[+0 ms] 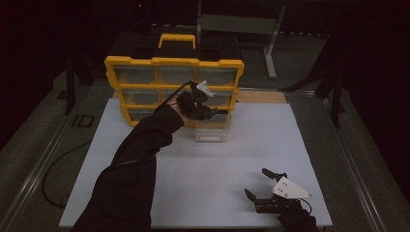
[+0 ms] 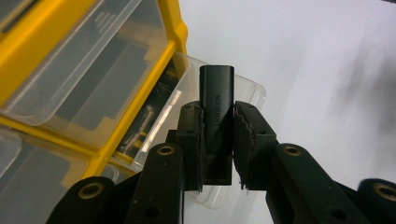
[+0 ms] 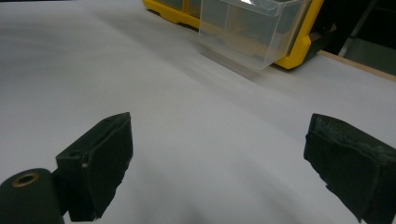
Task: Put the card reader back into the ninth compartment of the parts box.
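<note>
A yellow organiser (image 1: pixel 174 79) with clear drawers stands at the back of the white table (image 1: pixel 203 169). Its bottom right drawer (image 1: pixel 211 128) is pulled out. My left gripper (image 1: pixel 205 111) hovers over that open drawer (image 2: pixel 187 93), shut on a small black adapter (image 2: pixel 216 107) that stands upright between the pads. Small metal parts lie inside the drawer. My right gripper (image 1: pixel 255 182) rests near the table's front right, jaws wide open with nothing between them. From the right gripper (image 3: pixel 217 163) view the pulled-out drawer (image 3: pixel 247 28) shows far ahead.
The organiser (image 2: pixel 56 70) has a black top with a yellow handle (image 1: pixel 177 38). A cable (image 1: pixel 53 174) runs along the floor at the left of the table. A grey metal frame (image 1: pixel 241 24) stands behind the organiser.
</note>
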